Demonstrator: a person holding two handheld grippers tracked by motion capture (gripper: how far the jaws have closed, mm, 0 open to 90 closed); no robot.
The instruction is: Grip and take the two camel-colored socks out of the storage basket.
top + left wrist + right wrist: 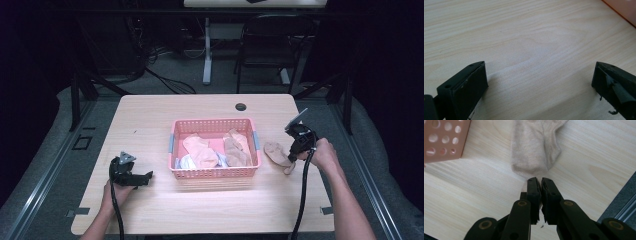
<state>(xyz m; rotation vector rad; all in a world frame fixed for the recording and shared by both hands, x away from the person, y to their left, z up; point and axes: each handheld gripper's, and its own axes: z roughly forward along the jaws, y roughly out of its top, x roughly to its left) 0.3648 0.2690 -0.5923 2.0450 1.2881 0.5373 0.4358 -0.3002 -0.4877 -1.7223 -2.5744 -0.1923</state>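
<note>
High view: I note a beige sock [278,153] lying flat on the worktop [150,125], just right of the pink basket [215,173] of socks, with my right tool [292,156] at its near end. My left tool [145,177] rests well apart.

Left gripper view: jaws spread wide over bare wood.

Right gripper view: jaws pressed together, empty, tips just short of the sock's edge. I judge it light, limp, unbreakable; best pinched at that near edge.

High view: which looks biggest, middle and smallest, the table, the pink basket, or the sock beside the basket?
1. Table, largest by far.
2. Pink basket, which sits on it.
3. Beige sock lying right of the basket, smallest.
</note>
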